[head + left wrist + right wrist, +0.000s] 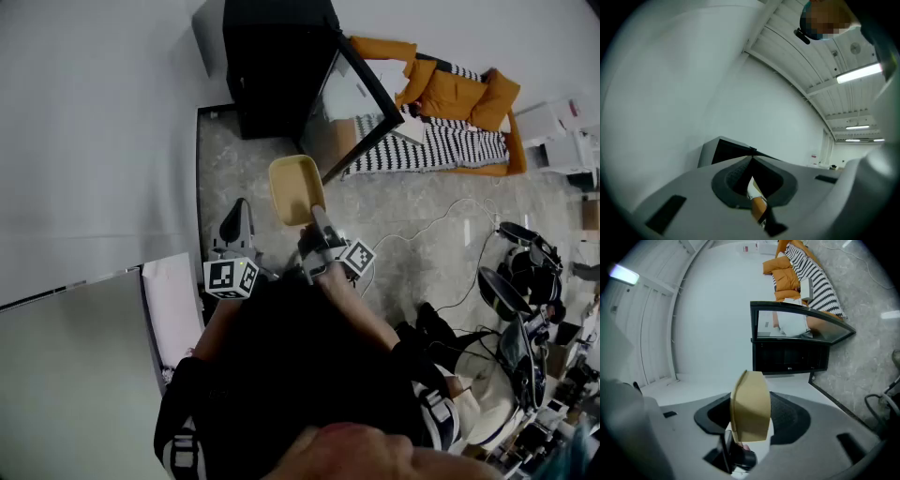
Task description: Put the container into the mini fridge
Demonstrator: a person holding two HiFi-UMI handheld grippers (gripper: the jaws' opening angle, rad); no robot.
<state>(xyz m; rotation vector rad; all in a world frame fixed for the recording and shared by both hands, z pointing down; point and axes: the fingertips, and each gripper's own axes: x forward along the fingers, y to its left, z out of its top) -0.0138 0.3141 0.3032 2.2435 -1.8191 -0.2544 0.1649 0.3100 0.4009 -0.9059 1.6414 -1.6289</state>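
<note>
A tan, shallow plastic container [296,190] is clamped on edge in my right gripper [317,230], which is shut on its rim. In the right gripper view the container [751,404] stands upright between the jaws. Ahead of it is the black mini fridge [790,355] with its glass door [801,324] swung open. From the head view the fridge [277,66] stands on the floor against the wall, its door [361,94] open to the right. My left gripper [235,225] hangs to the left of the container, jaws together and holding nothing. Past the left gripper [751,160] shows the fridge [723,151].
An orange sofa with a striped blanket [450,122] stands right of the fridge. Cables [441,225] lie on the stone floor, and a drum kit [525,300] fills the right side. A white wall [94,141] and a white panel [173,309] are at the left.
</note>
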